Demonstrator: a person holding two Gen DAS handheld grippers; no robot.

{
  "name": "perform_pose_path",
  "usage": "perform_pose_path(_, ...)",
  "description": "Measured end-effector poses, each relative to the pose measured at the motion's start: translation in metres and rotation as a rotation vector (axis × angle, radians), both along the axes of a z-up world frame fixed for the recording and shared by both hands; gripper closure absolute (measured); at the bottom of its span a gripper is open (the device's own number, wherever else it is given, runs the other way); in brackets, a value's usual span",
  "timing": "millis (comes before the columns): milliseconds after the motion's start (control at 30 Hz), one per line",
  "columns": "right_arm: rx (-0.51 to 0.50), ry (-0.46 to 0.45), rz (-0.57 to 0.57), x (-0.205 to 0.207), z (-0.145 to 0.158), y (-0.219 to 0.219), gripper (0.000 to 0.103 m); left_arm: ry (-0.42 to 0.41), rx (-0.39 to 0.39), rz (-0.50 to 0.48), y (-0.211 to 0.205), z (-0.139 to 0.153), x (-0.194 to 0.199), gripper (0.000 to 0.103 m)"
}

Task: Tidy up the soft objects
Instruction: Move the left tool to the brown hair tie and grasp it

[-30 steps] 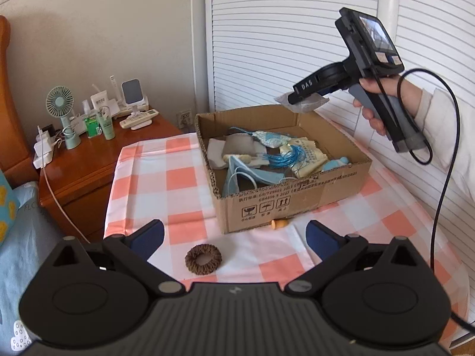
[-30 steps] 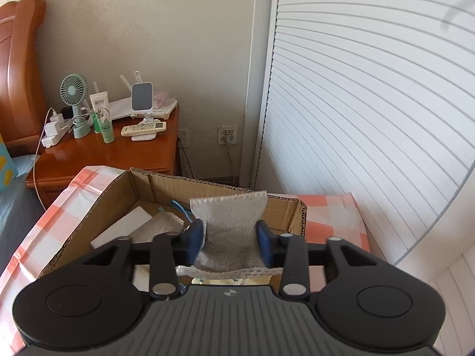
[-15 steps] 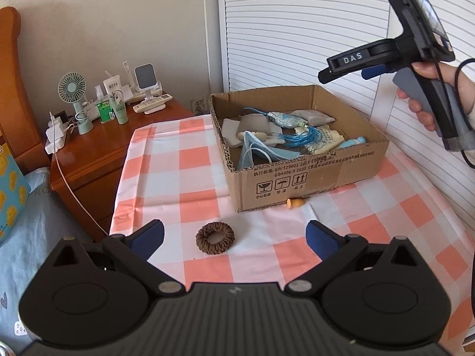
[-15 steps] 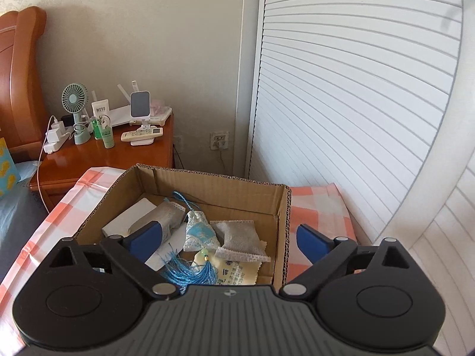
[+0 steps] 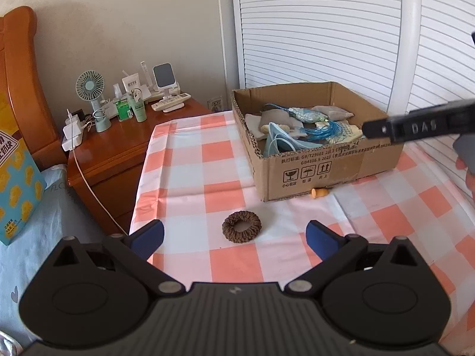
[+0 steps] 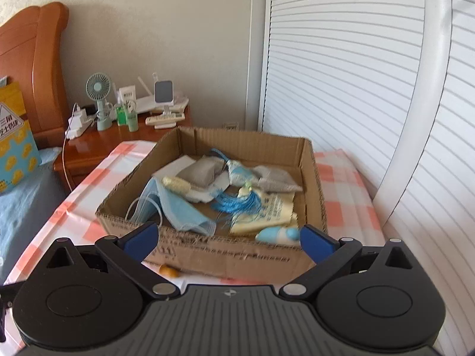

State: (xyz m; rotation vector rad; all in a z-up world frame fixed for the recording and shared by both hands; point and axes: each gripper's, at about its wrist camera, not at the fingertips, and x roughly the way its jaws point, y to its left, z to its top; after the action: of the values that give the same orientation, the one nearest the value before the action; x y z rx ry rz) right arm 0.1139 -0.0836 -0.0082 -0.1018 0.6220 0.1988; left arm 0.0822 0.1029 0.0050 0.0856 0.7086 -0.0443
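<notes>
A brown scrunchie (image 5: 242,230) lies on the checked tablecloth, just beyond the wide-open fingers of my left gripper (image 5: 235,238). Behind it stands a cardboard box (image 5: 314,169) holding a blue face mask (image 6: 175,207), grey pouches (image 6: 276,179), a blue tasselled sachet (image 6: 237,200) and a yellow packet (image 6: 267,213). My right gripper (image 6: 228,241) hovers at the box's near wall, its jaws still opening with nothing between them. In the left wrist view one of its black fingers (image 5: 415,126) reaches over the box's right side.
A small orange piece (image 5: 319,192) lies on the cloth at the box's front wall. A wooden nightstand (image 5: 118,154) with a fan, bottles and a remote stands left of the table. White slatted doors run behind and to the right. A bed lies at the left.
My right gripper let go of the grey pouch, which now lies in the box, opened wide and drew back to the box's near side. The left gripper dipped slightly toward the scrunchie.
</notes>
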Motion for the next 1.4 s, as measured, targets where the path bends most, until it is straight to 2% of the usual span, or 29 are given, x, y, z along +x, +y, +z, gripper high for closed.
perform_pose_path(200, -0.040, 0.118, 0.012, 0.003, -0.051, 0.030, 0.000, 0.020, -0.024, 0.020, 0.012, -0.009, -0.001, 0.001)
perform_pose_path(367, -0.033, 0.168, -0.027, 0.011, -0.080, 0.047, 0.000, 0.045, -0.029, 0.022, 0.019, -0.018, 0.001, 0.001)
perform_pose_path(533, -0.020, 0.178, -0.104, 0.022, -0.098, 0.058, 0.000, 0.059, -0.041, 0.028, 0.025, -0.025, 0.007, 0.001)
perform_pose_path(767, -0.023, 0.123, -0.175, 0.028, -0.103, 0.059, 0.000, 0.090, -0.045, 0.039, 0.029, -0.037, 0.016, 0.001)
perform_pose_path(1000, -0.026, 0.121, -0.196, 0.027, -0.103, 0.047, 0.000, 0.116, -0.052, 0.021, 0.023, -0.049, 0.029, 0.001)
perform_pose_path(1200, -0.031, 0.126, -0.163, 0.024, -0.102, 0.043, 0.000, 0.142, -0.066, 0.018, 0.019, -0.064, 0.045, 0.001)
perform_pose_path(1400, -0.036, 0.137, -0.113, 0.024, -0.101, 0.039, 0.000, 0.181, -0.043, 0.030, 0.013, -0.085, 0.060, 0.000)
